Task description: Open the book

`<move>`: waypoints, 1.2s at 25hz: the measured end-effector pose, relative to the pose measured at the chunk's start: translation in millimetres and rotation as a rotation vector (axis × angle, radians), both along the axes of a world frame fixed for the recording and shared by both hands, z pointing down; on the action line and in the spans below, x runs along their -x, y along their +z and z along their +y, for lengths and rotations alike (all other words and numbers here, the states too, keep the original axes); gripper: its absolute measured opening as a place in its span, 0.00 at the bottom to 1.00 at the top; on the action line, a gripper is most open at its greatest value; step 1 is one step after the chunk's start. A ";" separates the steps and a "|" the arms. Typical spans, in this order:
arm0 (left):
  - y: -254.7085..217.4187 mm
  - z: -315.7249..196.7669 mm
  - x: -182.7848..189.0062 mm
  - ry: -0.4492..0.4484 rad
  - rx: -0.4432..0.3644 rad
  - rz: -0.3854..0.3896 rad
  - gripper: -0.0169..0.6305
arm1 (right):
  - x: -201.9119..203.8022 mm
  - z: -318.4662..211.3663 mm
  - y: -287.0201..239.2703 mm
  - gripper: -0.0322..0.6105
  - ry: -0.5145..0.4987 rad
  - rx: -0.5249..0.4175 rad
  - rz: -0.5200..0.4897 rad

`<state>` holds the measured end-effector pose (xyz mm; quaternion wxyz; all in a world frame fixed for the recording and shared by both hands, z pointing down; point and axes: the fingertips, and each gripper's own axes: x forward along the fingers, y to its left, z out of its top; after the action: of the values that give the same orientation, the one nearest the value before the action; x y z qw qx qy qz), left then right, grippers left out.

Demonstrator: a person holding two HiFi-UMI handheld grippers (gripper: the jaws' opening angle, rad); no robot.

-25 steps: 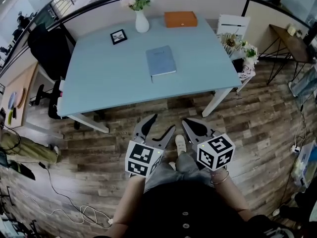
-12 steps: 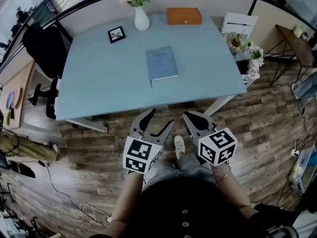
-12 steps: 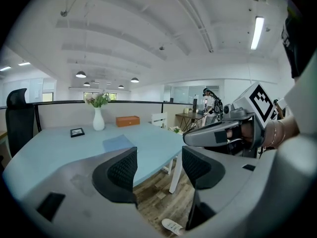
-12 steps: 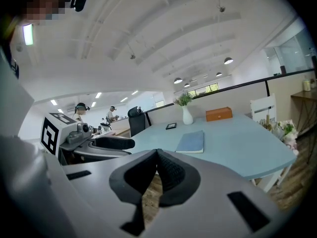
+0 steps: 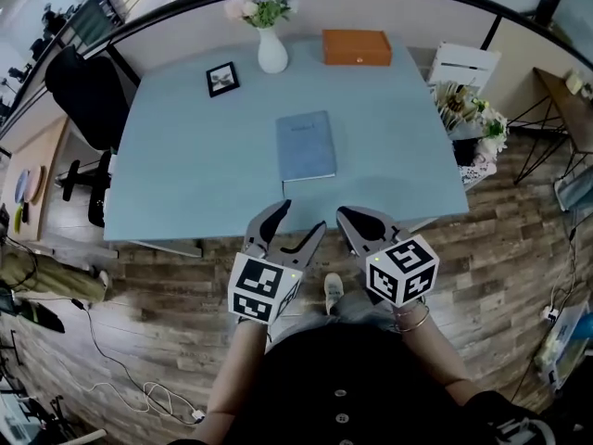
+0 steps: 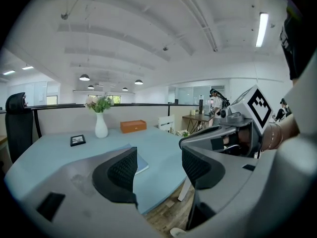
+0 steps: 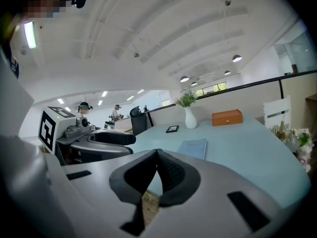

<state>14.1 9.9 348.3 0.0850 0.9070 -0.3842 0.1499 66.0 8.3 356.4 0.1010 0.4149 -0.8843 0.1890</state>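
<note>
Left gripper [image 5: 298,221] jaws apart, nothing between them. Right gripper [image 5: 351,219] jaws pressed together, empty. Closed blue book [image 5: 305,146] flat on light-blue table [image 5: 176,170], ahead of both grippers, not touched. Beyond the book: white flower vase [image 5: 272,54], small picture frame [image 5: 221,79], orange box [image 5: 357,47].

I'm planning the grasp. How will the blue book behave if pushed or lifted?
The book lies flat and closed on the smooth table, so a push would probably slide it, not tip it. It looks thin, so it is likely light. Its edges look straight, hinting at a fairly stiff cover that may lift in one piece.
</note>
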 end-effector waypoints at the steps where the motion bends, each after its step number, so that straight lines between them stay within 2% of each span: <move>1: 0.3 -5.7 -1.1 -0.004 0.003 -0.001 0.43 | -0.5 -7.1 -0.9 0.05 -0.009 -0.003 0.000; 11: 0.1 -55.1 -19.1 -0.054 -0.002 0.013 0.43 | -17.1 -51.4 -1.9 0.05 -0.070 -0.013 0.010; 20: 12.5 -60.1 -18.4 -0.108 0.042 0.025 0.43 | -24.1 -57.3 6.2 0.05 -0.139 0.005 0.000; 30: 8.5 -67.2 -11.7 -0.126 0.041 0.010 0.43 | -34.6 -79.0 2.1 0.05 -0.120 0.000 -0.017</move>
<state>25.8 -57.3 356.9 0.1148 0.8798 -0.4369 0.1478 100.5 -70.7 358.5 0.1046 0.3593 -0.9084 0.1862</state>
